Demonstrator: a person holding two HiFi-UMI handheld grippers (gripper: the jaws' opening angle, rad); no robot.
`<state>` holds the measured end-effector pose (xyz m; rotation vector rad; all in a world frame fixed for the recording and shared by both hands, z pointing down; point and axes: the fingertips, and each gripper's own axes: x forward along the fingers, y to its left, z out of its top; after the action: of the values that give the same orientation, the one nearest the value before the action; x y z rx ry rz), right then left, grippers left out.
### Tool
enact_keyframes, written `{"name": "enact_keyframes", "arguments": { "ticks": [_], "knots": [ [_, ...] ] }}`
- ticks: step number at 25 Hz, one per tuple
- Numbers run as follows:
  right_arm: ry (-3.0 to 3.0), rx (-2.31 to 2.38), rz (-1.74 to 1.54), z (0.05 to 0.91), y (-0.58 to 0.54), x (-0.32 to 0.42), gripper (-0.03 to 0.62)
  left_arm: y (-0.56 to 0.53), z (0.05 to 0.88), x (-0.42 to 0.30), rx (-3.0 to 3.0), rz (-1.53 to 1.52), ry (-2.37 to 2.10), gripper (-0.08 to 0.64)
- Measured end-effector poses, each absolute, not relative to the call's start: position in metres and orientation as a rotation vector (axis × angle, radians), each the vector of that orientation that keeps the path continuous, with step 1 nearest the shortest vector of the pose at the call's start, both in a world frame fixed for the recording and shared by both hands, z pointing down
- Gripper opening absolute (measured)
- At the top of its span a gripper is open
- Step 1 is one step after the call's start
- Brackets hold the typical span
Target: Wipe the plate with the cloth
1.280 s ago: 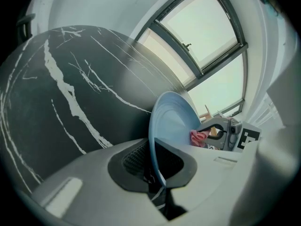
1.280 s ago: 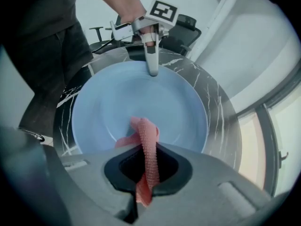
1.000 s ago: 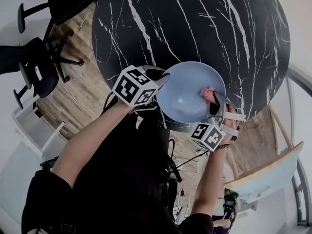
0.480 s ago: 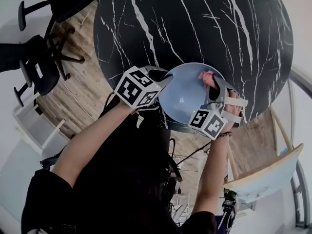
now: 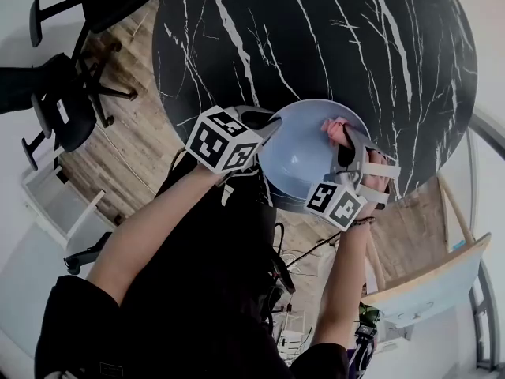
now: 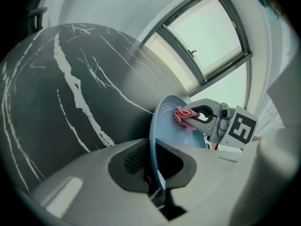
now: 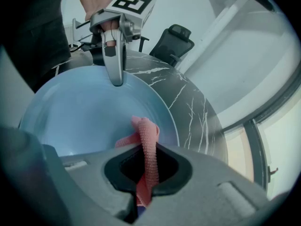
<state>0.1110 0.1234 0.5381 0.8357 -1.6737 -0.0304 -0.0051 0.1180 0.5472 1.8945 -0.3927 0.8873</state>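
Observation:
A light blue plate [image 5: 304, 152] is held tilted above the near edge of the black marble table [image 5: 316, 38]. My left gripper [image 5: 268, 127] is shut on the plate's left rim, seen edge-on between its jaws [image 6: 155, 173], which have just closed a little further on it. My right gripper [image 5: 341, 138] is shut on a pink cloth [image 5: 335, 126] and presses it against the plate's inner face near the far right rim. In the right gripper view the cloth [image 7: 146, 142] sticks out of the jaws onto the plate [image 7: 84, 121], with the left gripper [image 7: 115, 76] opposite.
A black office chair [image 5: 63, 93] stands on the wooden floor to the left of the round table. A pale wooden chair seat [image 5: 430, 279] is at the lower right. A large window [image 6: 211, 36] lies beyond the table.
My right gripper has slid the pink cloth across the plate from its right middle toward the far rim. The left gripper has kept the plate in place.

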Motion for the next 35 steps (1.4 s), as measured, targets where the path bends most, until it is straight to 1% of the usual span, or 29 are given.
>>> {"name": "enact_keyframes", "arguments": {
  "ticks": [20,28,35],
  "knots": [
    [-1.793,0.652,0.091,0.540,0.242,0.049,0.006,0.118,0.548,-0.005,1.900,0.874,-0.395,0.018],
    [-1.791,0.465,0.140,0.542,0.272,0.033,0.006,0.117,0.547,-0.003,1.918,0.875,-0.396,0.018],
    [-1.827,0.522,0.163,0.544,0.266,0.049,0.008,0.119,0.546,-0.003,1.965,0.917,-0.361,0.023]
  ]
}}
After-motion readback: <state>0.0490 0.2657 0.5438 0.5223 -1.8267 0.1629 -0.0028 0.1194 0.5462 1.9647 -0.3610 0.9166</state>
